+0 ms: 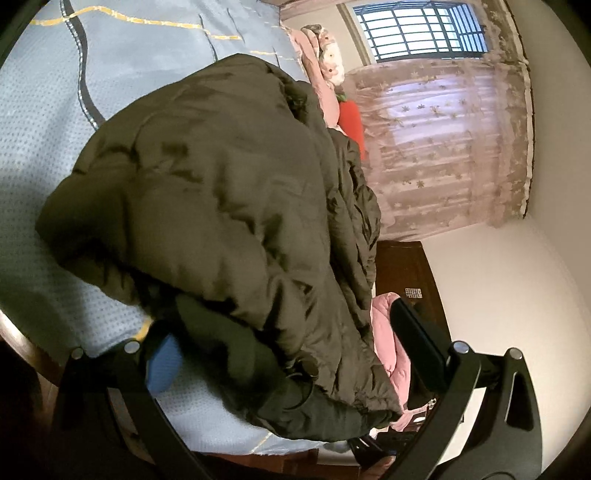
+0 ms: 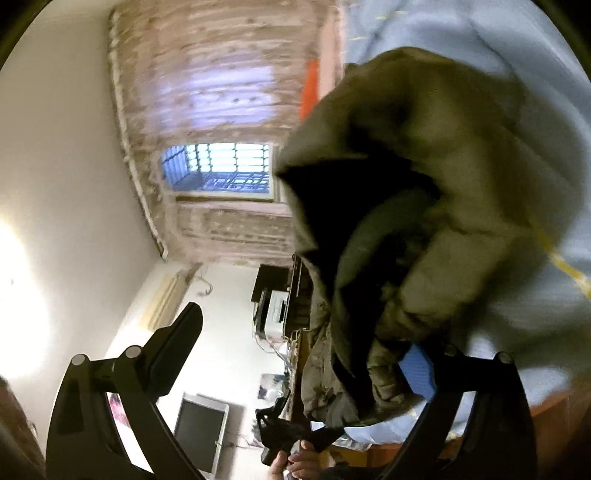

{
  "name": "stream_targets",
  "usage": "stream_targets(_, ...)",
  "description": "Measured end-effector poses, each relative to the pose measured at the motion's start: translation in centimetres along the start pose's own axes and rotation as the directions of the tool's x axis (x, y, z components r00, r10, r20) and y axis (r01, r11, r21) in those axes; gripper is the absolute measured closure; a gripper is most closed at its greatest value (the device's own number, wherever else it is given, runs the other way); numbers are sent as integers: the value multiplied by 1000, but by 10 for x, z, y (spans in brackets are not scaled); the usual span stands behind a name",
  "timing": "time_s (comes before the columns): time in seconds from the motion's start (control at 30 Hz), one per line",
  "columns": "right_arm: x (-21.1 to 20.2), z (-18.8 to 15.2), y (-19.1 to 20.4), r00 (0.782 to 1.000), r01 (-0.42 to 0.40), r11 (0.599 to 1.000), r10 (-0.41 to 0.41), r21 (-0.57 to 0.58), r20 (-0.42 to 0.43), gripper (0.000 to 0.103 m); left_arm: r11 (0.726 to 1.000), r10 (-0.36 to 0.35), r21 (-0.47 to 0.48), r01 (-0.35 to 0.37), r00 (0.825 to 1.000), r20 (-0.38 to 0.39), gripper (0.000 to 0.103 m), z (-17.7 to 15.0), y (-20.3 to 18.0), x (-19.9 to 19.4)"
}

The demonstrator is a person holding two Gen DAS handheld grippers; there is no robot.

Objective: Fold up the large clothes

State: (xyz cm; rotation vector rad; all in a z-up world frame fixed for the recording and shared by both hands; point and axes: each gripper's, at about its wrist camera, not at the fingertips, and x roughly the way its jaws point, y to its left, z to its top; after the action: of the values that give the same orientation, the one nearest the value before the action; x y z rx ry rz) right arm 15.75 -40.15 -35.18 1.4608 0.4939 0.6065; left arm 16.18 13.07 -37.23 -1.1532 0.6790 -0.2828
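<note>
A large dark olive padded jacket (image 1: 221, 206) lies bunched on the light blue bed sheet (image 1: 33, 155). My left gripper (image 1: 288, 354) is open, its fingers wide apart, with the jacket's lower edge lying between them over the blue-padded left finger (image 1: 162, 365). In the right wrist view the jacket (image 2: 424, 177) hangs in blurred folds. My right gripper (image 2: 306, 343) is open, the jacket draped against its blue-padded right finger (image 2: 419, 373). The left gripper and the hand holding it (image 2: 295, 443) show low in that view.
A pink quilt (image 1: 388, 343) and dark wooden cabinet (image 1: 402, 269) sit beside the bed. A lace curtain (image 1: 443, 155) covers the barred window (image 1: 424, 29). A red pillow (image 1: 351, 118) lies at the bed's far side. A monitor (image 2: 199, 432) and cluttered desk (image 2: 280, 314) stand by the wall.
</note>
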Motion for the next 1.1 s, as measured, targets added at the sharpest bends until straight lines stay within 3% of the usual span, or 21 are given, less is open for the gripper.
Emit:
stream_targets(0.1, 1, 2, -17, 999, 35, 998, -36, 50, 8, 6, 1000, -5, -5, 5, 1000, 6, 2, 0, -4, -1)
stream_targets(0.27, 8, 5, -27, 997, 75, 996, -75, 38, -4, 24, 999, 33, 38, -33, 999, 5, 2, -1, -10, 6)
stream_targets(0.37, 9, 3, -34, 994, 112, 993, -112, 42, -12, 44, 996, 66, 68, -66, 998, 6, 3, -1, -13, 10)
stream_targets(0.4, 8, 3, -38, 991, 132, 990, -131, 52, -13, 55, 994, 78, 81, -78, 997, 6, 5, -2, -15, 11)
stream_targets(0.43, 7, 2, -40, 989, 148, 987, -147, 56, -13, 65, 990, 98, 100, -99, 995, 9, 17, -2, -17, 12)
stream_targets(0.47, 6, 1, -42, 988, 157, 986, -156, 58, -14, 67, 987, 118, 107, -118, 993, 13, 26, -2, -15, 12)
stream_targets(0.53, 4, -2, -39, 985, 175, 984, -175, 43, -2, 74, 981, 170, 93, -172, 985, 25, 70, -1, -7, 12)
stream_targets(0.63, 1, -6, -34, 973, 230, 973, -230, 17, 7, 87, 989, 143, 33, -143, 990, 17, 87, 2, 12, 9)
stream_targets(0.8, -2, -10, -27, 973, 229, 973, -230, 39, 12, 91, 982, 150, 110, -151, 988, 21, 92, 2, -4, 8)
stream_targets(1.1, 13, 0, 31, 990, 144, 988, -144, 54, 0, 91, 991, 23, 129, -22, 1000, -10, 91, 33, -60, 2)
